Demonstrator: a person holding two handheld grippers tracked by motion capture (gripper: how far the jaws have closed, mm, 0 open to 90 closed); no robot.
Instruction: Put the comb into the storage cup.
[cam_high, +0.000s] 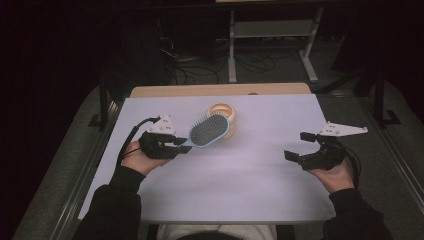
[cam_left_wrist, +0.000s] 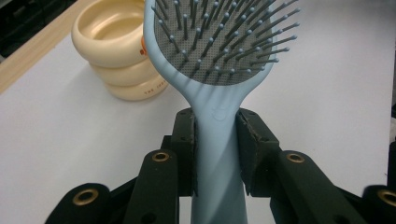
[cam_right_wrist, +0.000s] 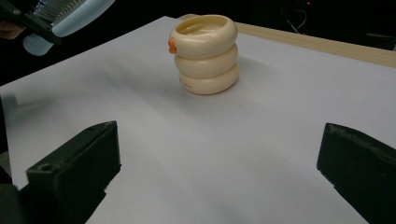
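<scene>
Left tool (cam_high: 182, 146) clamps the handle of the blue hairbrush (cam_left_wrist: 219, 84), bristles up, brush head raised over the bench (cam_high: 225, 175) just beside the cream ringed cup (cam_right_wrist: 204, 53). Right tool (cam_high: 301, 146) hovers at the bench's right side, jaws wide apart, holding nothing.

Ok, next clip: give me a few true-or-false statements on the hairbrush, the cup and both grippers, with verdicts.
1. The left gripper is clamped on the hairbrush handle. True.
2. The right gripper holds the cream ringed cup. False: its jaws stand open around nothing, and the cup stands apart from them.
3. The brush bristles face down onto the white table cover. False: they face up.
4. The cup stands upright. True.
</scene>
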